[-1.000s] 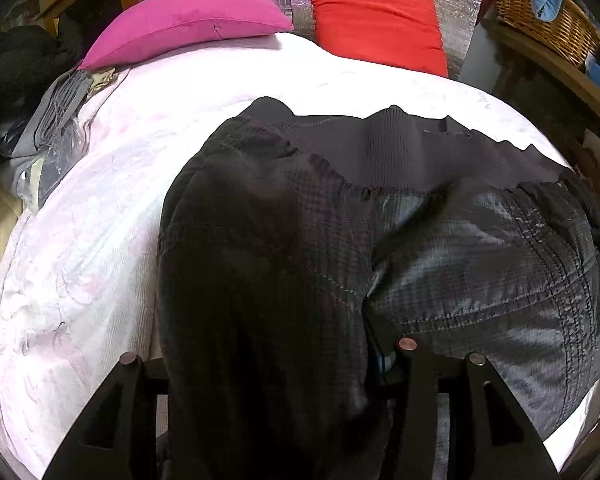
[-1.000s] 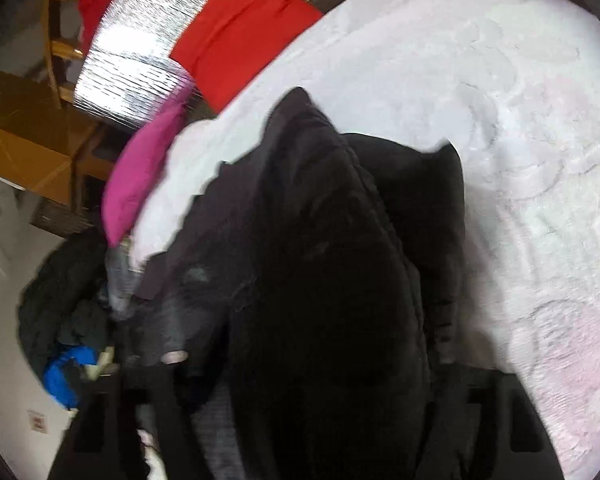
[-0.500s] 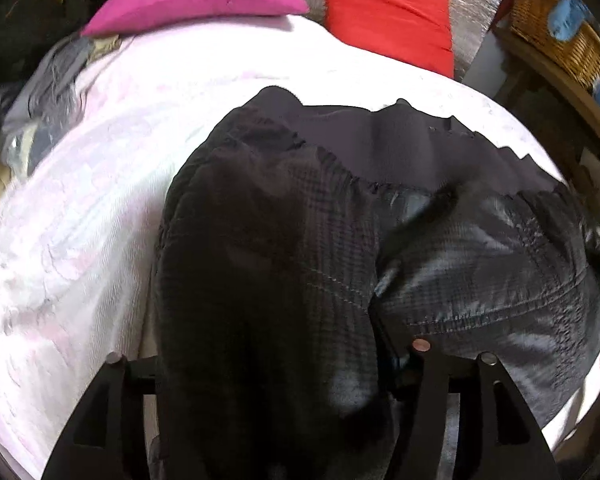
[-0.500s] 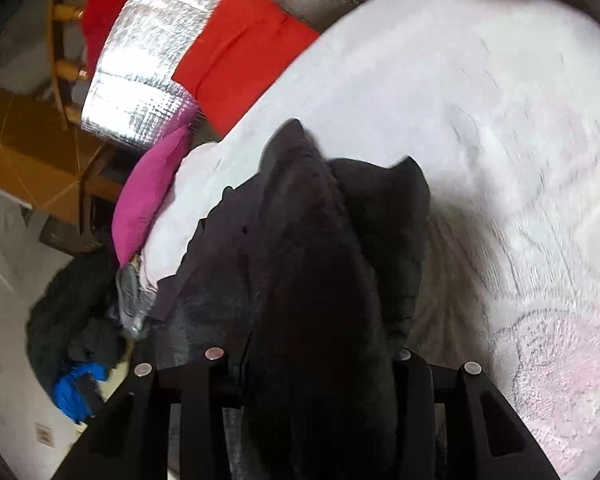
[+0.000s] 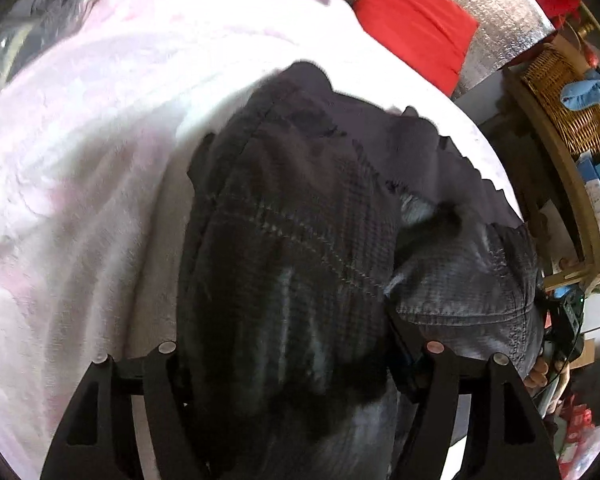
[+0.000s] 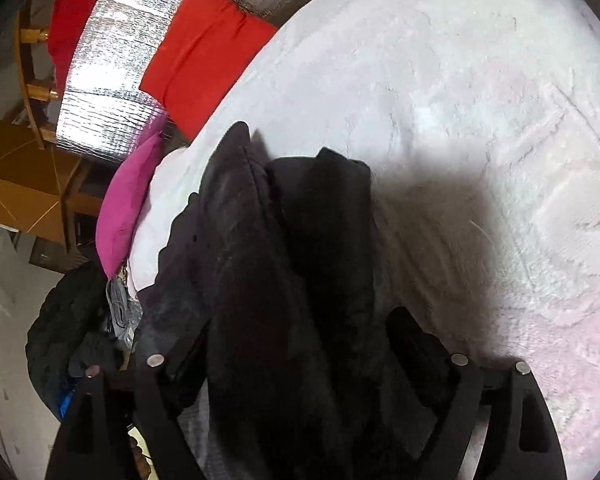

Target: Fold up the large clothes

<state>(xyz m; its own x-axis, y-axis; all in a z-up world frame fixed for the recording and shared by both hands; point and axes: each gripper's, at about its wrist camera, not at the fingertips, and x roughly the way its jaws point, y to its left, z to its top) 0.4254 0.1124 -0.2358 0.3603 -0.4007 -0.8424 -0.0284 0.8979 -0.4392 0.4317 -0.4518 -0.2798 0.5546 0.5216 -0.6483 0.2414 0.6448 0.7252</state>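
A large dark grey quilted jacket (image 5: pixel 300 240) with a ribbed black hem (image 5: pixel 440 152) hangs over the pale pink bed cover (image 5: pixel 80 160). My left gripper (image 5: pixel 292 360) is shut on a thick fold of the jacket, which fills the space between its fingers. In the right wrist view the jacket (image 6: pixel 268 280) shows as a dark bunched mass. My right gripper (image 6: pixel 300 360) is shut on another fold of it, lifted above the bed cover (image 6: pixel 480 120). The fingertips of both grippers are hidden by cloth.
A red cushion (image 5: pixel 416 28) and a magenta pillow (image 6: pixel 128 200) lie at the bed's head against a silver foil panel (image 6: pixel 140 40). A wicker basket (image 5: pixel 564 96) stands on a wooden shelf at the right. Dark clothes (image 6: pixel 68 320) are piled beside the bed.
Both grippers have lifted and tilted with the jacket. The left view has swung right and closer to the cloth. The jacket's hem has drawn up off the bed cover.
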